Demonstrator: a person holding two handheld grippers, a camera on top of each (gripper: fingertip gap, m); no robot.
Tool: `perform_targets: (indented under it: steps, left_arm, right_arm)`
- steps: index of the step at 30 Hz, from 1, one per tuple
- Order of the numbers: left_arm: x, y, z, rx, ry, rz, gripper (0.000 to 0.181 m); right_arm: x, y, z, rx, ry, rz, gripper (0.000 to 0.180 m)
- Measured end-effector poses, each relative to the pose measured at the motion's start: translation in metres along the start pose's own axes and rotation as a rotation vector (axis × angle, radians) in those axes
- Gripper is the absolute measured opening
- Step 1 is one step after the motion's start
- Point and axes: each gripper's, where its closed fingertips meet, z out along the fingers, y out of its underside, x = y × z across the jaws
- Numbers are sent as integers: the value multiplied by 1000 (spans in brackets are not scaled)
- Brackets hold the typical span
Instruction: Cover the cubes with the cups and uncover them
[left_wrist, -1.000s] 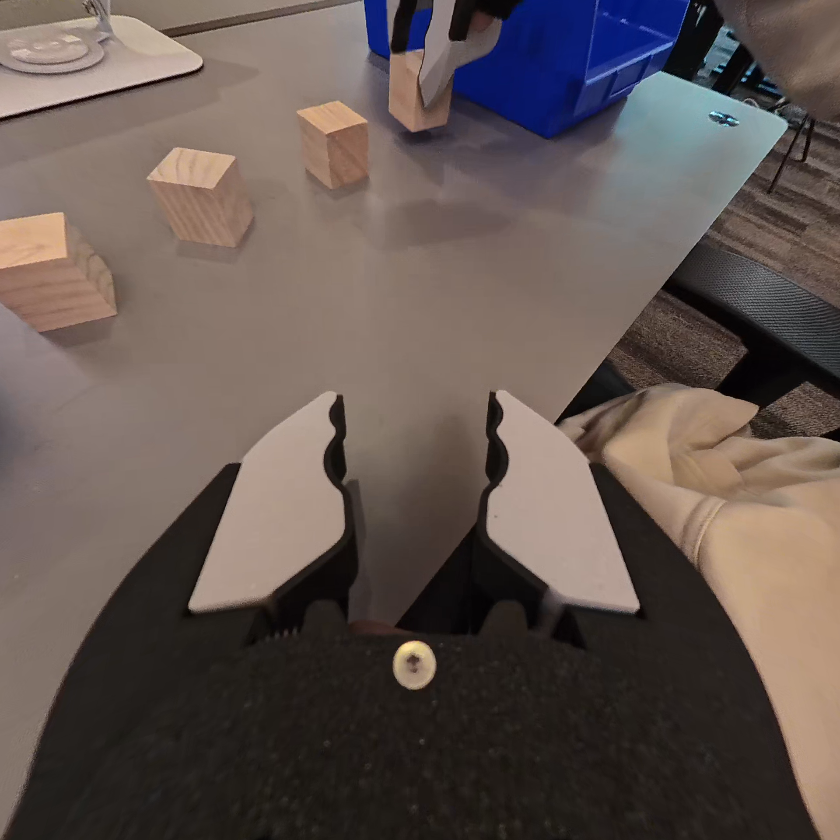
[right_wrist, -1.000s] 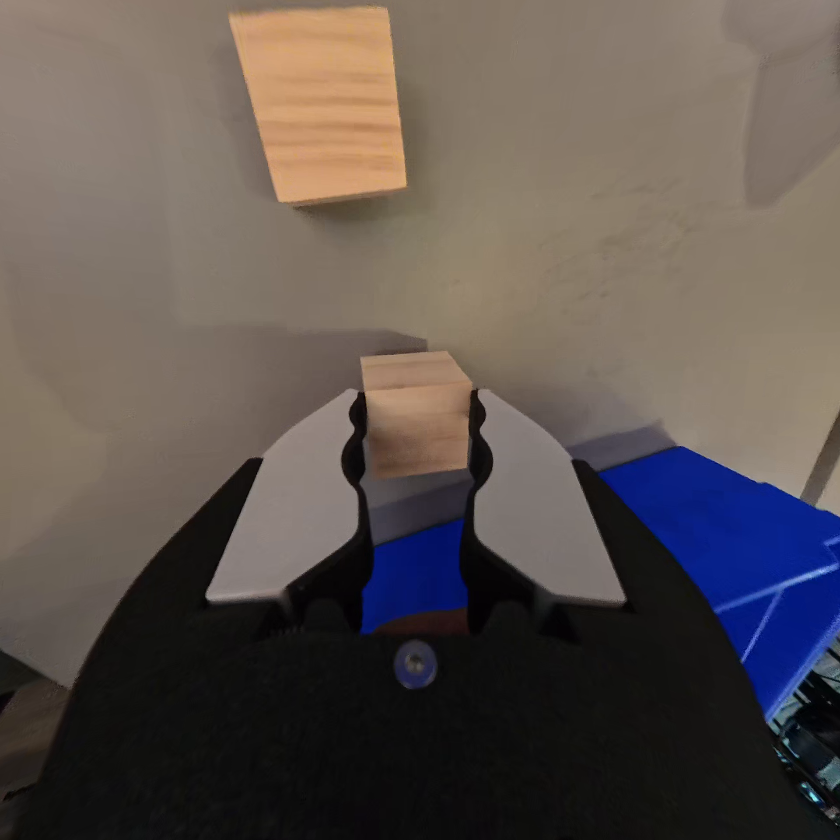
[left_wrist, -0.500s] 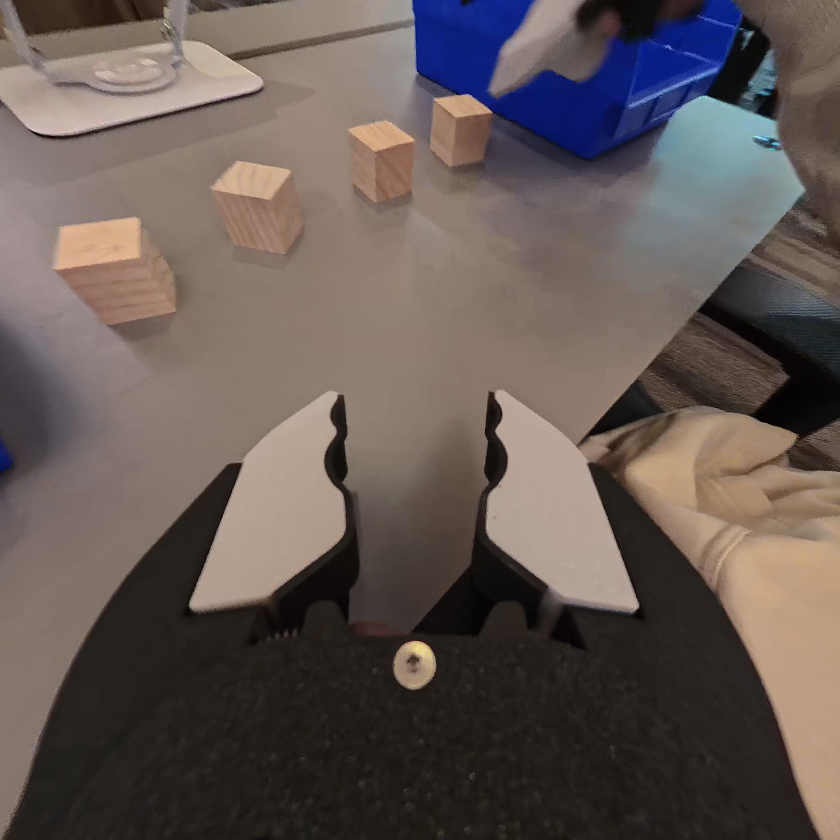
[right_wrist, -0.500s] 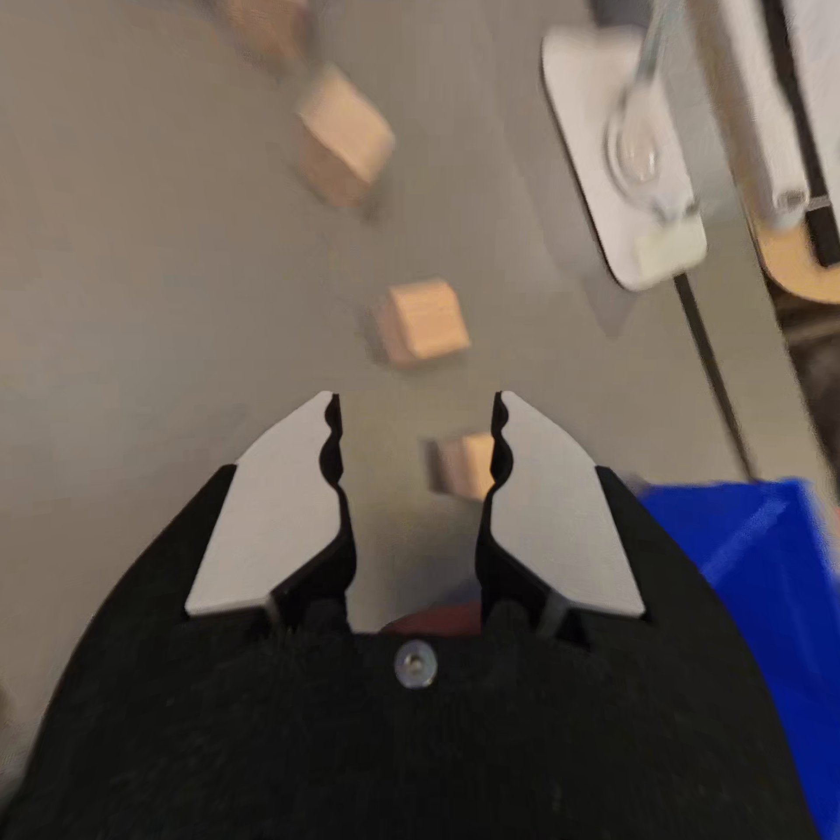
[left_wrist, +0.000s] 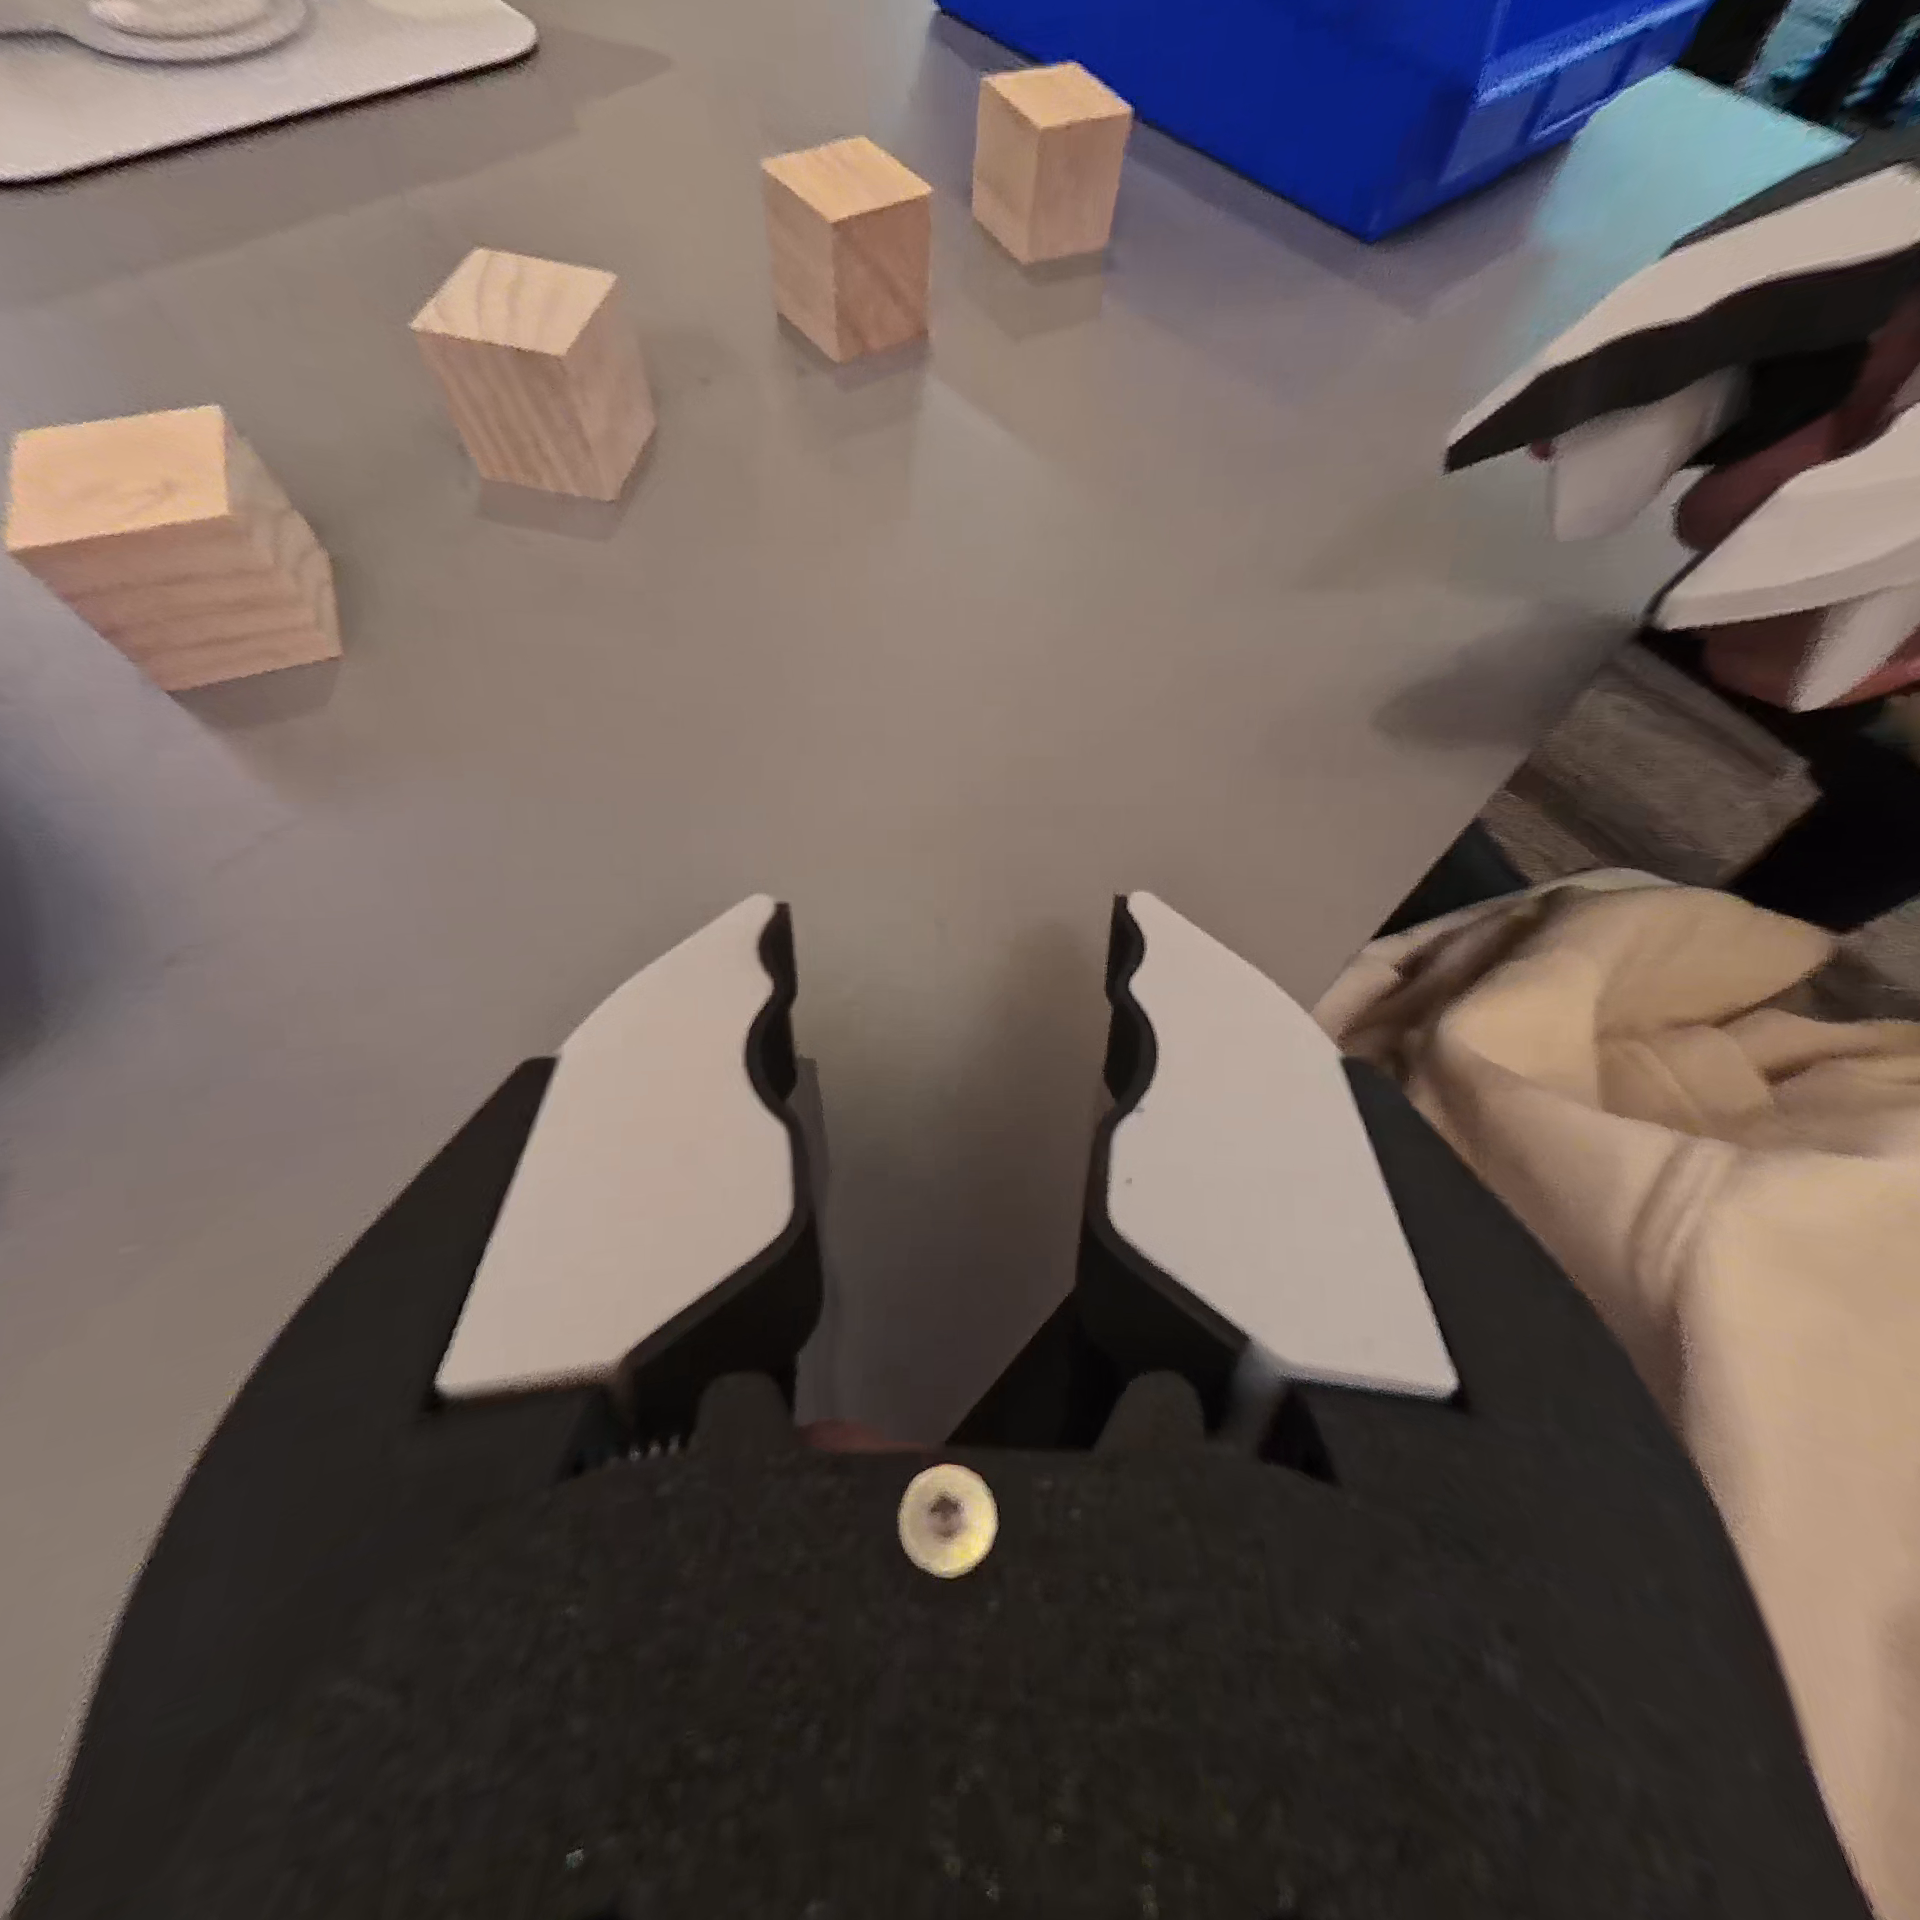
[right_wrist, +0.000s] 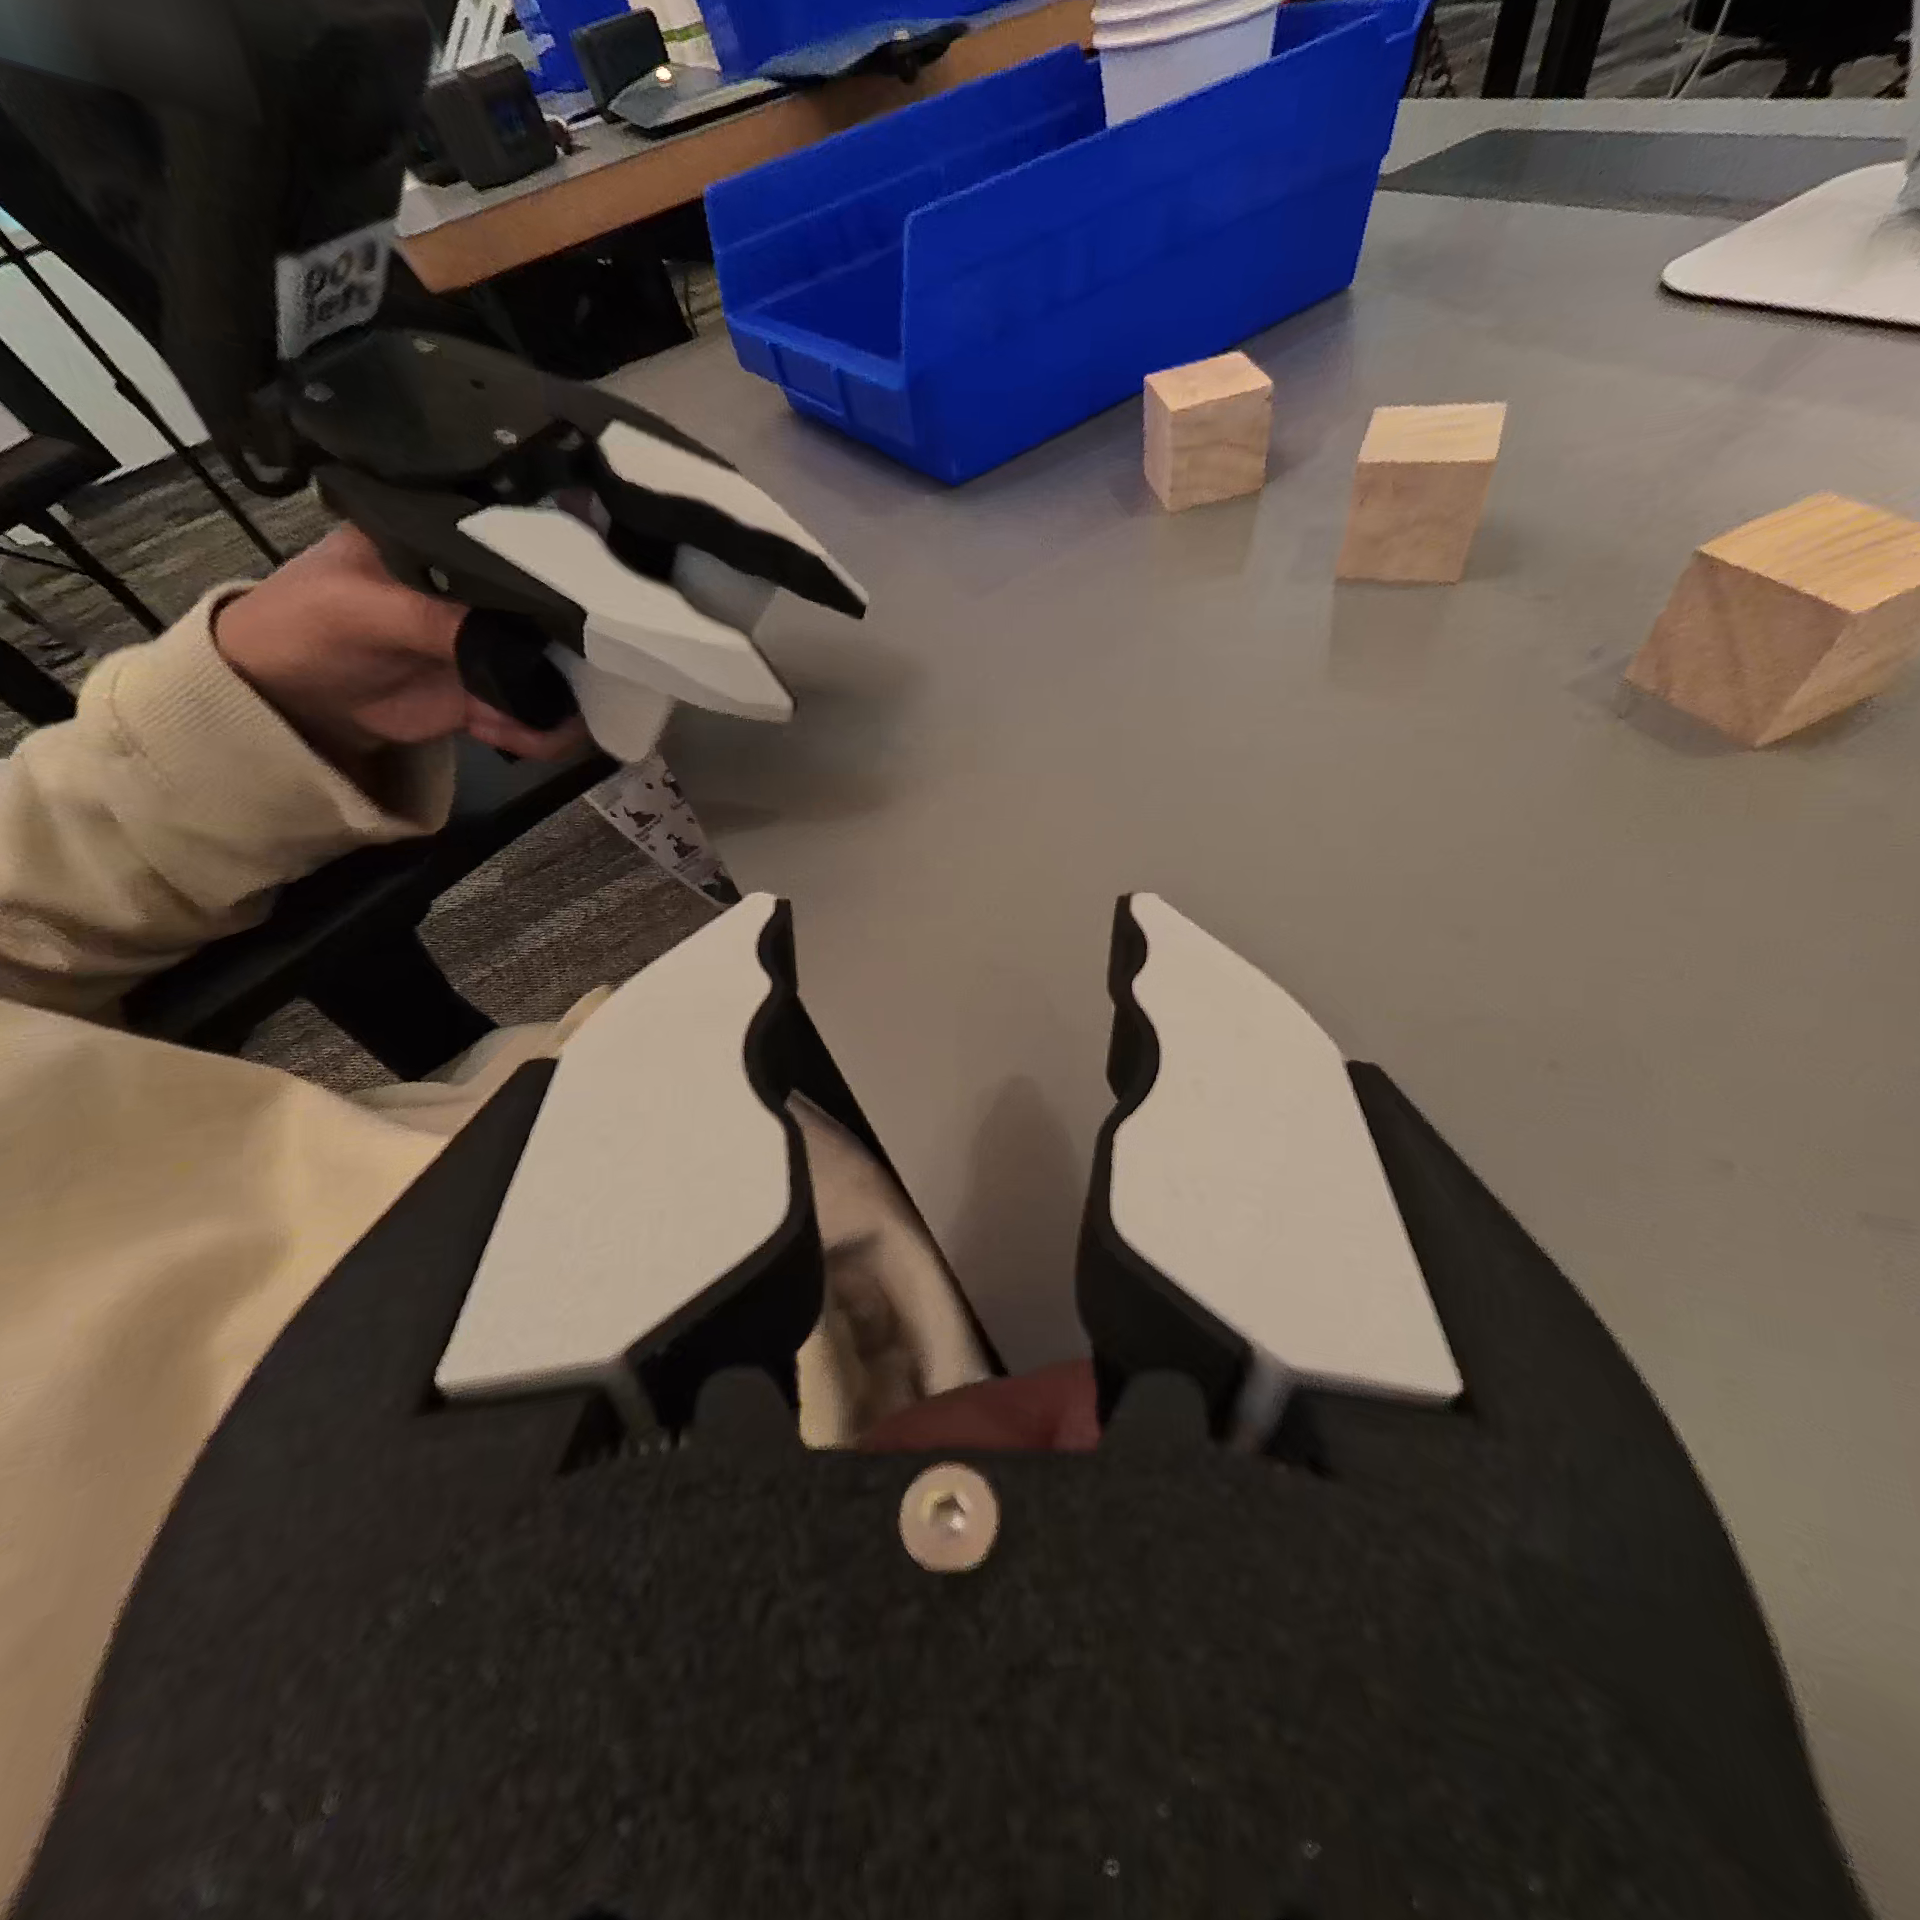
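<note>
Several wooden cubes stand in an arc on the grey table (left_wrist: 935, 623): one at the left (left_wrist: 171, 540), two in the middle (left_wrist: 535, 374) (left_wrist: 847, 249), and one by the blue bin (left_wrist: 1049, 156). Three of them show in the right wrist view (right_wrist: 1205, 426) (right_wrist: 1418, 488) (right_wrist: 1787, 613). A stack of white cups (right_wrist: 1174, 52) stands in the blue bin (right_wrist: 1039, 260). My left gripper (left_wrist: 945, 914) is open and empty over the table's near part. My right gripper (right_wrist: 945, 914) is open and empty above the near table edge.
The blue bin (left_wrist: 1299, 83) stands at the far right of the table. A white stand base (left_wrist: 260, 83) (right_wrist: 1787, 260) lies at the far left. The right gripper (left_wrist: 1548, 540) and left gripper (right_wrist: 826, 660) show in each other's views. A cream sleeve (right_wrist: 156, 831) and chairs are beside the table.
My right gripper set its cube down by the blue bin, opened, and pulled back to the near table edge. My left gripper stayed open and shifted slightly.
</note>
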Motion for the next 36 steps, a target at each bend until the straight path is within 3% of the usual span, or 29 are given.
perform_targets:
  steps: [2, 4, 6, 9, 11, 13, 16, 23, 33, 34, 36]
  left_arm:
    - [-7, -18, -12, -1, 62, -22, 58]
    - [-41, -58, -36, 43, 6, 5, 58]
    - [-92, -105, -66, 62, -126, 83, 52]
    - [-206, -185, -112, 128, -498, 183, 37]
    - [-261, -204, -110, 15, -525, 181, 38]
    - [-292, -194, -86, -210, -401, 169, 56]
    - [-305, -175, -54, -402, -173, 149, 44]
    - [-348, -125, -31, -775, -188, 205, 45]
    - [-376, -133, -28, -782, -263, 212, 43]
    - [-376, -132, -28, -786, -255, 212, 39]
    - [-370, -131, -27, -786, -207, 196, 12]
  right_arm:
    - [-6, 2, 0, -7, -47, 25, 57]
    - [-11, 6, 0, -25, -71, 18, 52]
    - [-10, 7, 1, -27, -49, -13, 54]
    - [-12, 6, 0, -28, -72, 4, 53]
    - [-9, 5, 0, -21, -64, 10, 53]
    - [-6, 6, -1, -23, -63, 23, 53]
    - [2, 5, -3, -15, -47, 43, 51]
    - [14, 6, -6, -9, -42, 93, 49]
    - [13, 10, -3, -29, -52, 94, 48]
    - [13, 10, -3, -30, -52, 93, 48]
    - [12, 10, -3, -32, -52, 90, 48]
